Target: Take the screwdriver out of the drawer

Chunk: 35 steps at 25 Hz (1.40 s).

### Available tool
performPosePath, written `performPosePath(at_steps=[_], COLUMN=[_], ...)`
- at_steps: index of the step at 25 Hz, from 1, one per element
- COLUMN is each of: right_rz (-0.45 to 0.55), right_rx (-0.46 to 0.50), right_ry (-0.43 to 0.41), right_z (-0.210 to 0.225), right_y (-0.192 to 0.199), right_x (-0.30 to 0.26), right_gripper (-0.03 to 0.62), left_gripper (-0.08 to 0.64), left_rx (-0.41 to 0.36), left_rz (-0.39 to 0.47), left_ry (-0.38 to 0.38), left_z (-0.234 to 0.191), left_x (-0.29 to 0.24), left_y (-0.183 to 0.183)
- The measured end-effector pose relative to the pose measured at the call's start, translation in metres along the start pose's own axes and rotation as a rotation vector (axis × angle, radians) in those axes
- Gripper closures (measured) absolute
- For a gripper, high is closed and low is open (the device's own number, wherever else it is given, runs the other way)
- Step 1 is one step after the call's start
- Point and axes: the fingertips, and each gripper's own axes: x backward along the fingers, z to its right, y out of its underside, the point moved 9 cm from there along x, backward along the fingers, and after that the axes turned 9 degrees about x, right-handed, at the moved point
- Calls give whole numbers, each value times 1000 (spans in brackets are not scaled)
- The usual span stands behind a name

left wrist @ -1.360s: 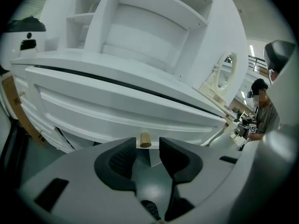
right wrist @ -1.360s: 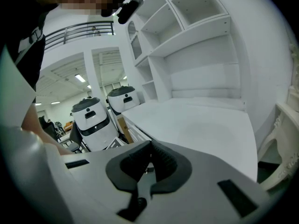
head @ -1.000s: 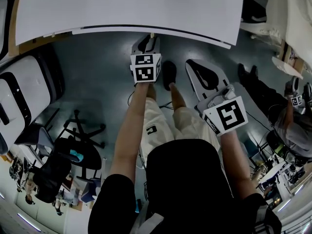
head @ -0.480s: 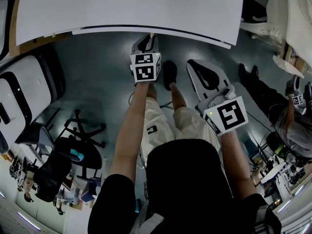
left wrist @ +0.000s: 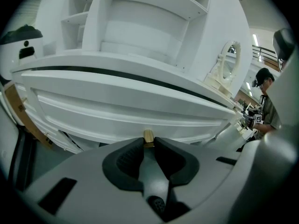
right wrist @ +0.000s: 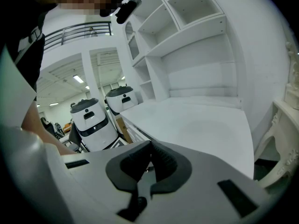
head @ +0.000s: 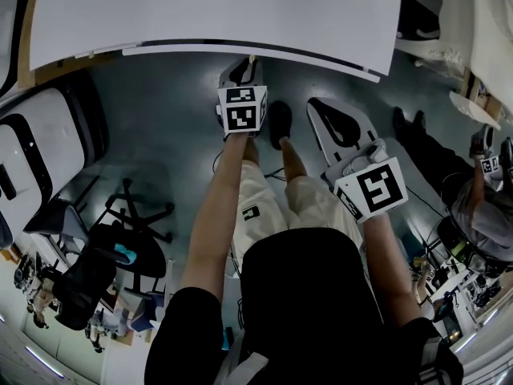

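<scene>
A white desk (head: 216, 6) has a shut drawer front (left wrist: 121, 108) under its top. A small tan knob (left wrist: 148, 134) sticks out of that front. My left gripper (left wrist: 148, 142) is shut on the knob, its dark pads pressing on both sides; from the head camera the left gripper (head: 243, 69) reaches up to the desk edge. My right gripper (head: 346, 128) hangs lower right, away from the desk. In its own view the right gripper (right wrist: 150, 154) has its jaws together with nothing between them. No screwdriver shows in any view.
White shelves (left wrist: 140, 22) rise over the desk. An office chair (head: 120, 255) stands at the left on the floor. Two white machines (right wrist: 93, 120) stand beside the desk. Another person (head: 481, 207) sits at the right, near a carved white stand (left wrist: 224, 73).
</scene>
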Motion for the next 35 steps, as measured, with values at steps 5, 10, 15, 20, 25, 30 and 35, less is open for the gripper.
performPosePath(at_steps=[5, 10, 15, 20, 25, 30, 35], right_rz=[6, 6, 5, 1, 4, 3, 1], right_rx=[-1, 7, 14, 21, 29, 37, 47], right_ry=[1, -6, -19, -35, -48, -60, -72], right_z=[-6, -11, -19, -25, -28, -29, -37], right_y=[-2, -1, 1, 2, 0, 1, 1], right_x=[4, 6, 7, 8, 7, 10, 11], right_gripper=[575, 575, 575, 575, 575, 575, 575], left_gripper=[474, 476, 477, 477, 477, 477, 477], left_rx=[-7, 13, 10, 26, 36, 46, 43], left_rz=[-4, -22, -32, -44, -48, -58, -49], left_ry=[0, 12, 11, 11, 2, -7, 7], left_z=[0, -2, -3, -4, -4, -2, -7], left_x=[11, 19, 29, 38, 46, 53, 63], left_y=[8, 23, 34, 45, 55, 65, 75])
